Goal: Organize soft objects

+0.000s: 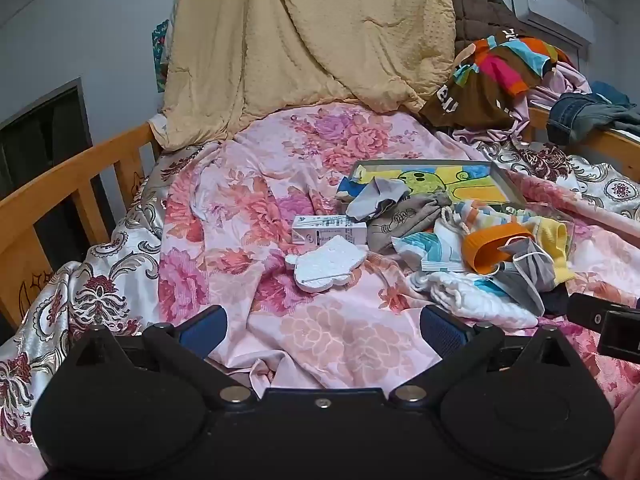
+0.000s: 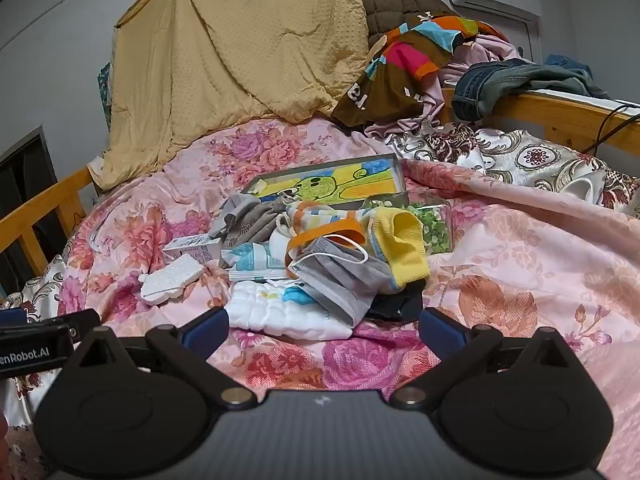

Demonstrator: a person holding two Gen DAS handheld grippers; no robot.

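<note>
- Left wrist view: the left hand-held gripper (image 1: 322,330) hangs over the floral bedsheet (image 1: 224,208) with its blue pads spread wide and nothing between them.
- Left wrist view: the pile of soft things lies ahead and to the right, well short of the pads: a grey face mask (image 1: 528,258), an orange-cuffed sock (image 1: 492,246), a yellow sock (image 1: 558,240), a grey drawstring pouch (image 1: 404,216) and a white quilted cloth (image 1: 476,298).
- Left wrist view: all of these look light and limp, so I judge a pinch on a bunched fold or a cuff safer than on a flat layer; the mask's ear loops could snag neighbouring pieces.
- Left wrist view: a white foam piece (image 1: 330,264) and a small white carton (image 1: 330,230) are stiff; the carton's print is too small to read.
- Right wrist view: the right hand-held gripper (image 2: 322,330) is also spread wide and empty, and the white quilted cloth (image 2: 280,312) lies just beyond its pads, the nearest piece to take.
- Right wrist view: the grey face mask (image 2: 340,276) drapes over that cloth, so lifting the cloth would likely drag the mask.
- Right wrist view: the other gripper at the left edge reads "enRobot.AI", its start cut off; a brown printed garment (image 2: 384,88) shows white letters I cannot make out.
</note>
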